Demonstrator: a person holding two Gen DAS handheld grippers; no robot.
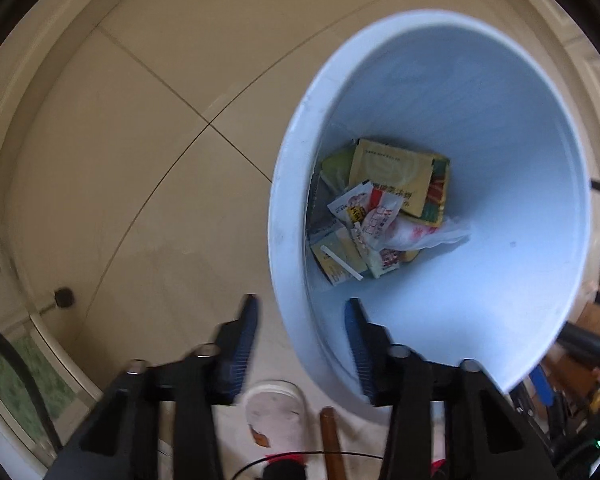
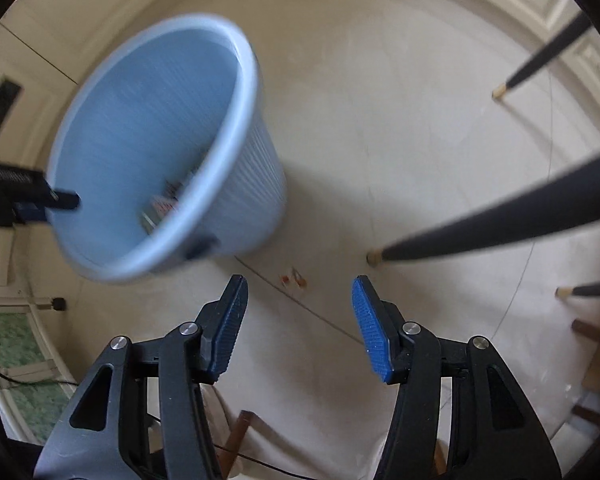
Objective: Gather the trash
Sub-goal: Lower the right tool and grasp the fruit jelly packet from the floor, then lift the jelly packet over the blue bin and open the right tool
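A light blue bin [image 1: 480, 152] stands on the tiled floor with several wrappers [image 1: 380, 208] and a crumpled plastic bag at its bottom. My left gripper [image 1: 303, 309] points down over its near rim. One finger is outside the wall and the other inside, both clear of the rim, so it is open. In the right wrist view the bin [image 2: 244, 184] is at the left, blurred, and the left gripper [image 2: 40, 196] reaches over its far rim. My right gripper [image 2: 298, 286] hangs open and empty over the floor. A small orange scrap [image 2: 294, 279] lies just beyond its fingertips.
Black chair legs with tan feet [image 2: 500, 216] [image 2: 540, 60] [image 2: 588, 290] stand to the right. A black door stop [image 1: 62, 298] sits by the wall at left. A white round object [image 1: 276, 408] and a brown stick [image 1: 332, 440] lie under the left gripper.
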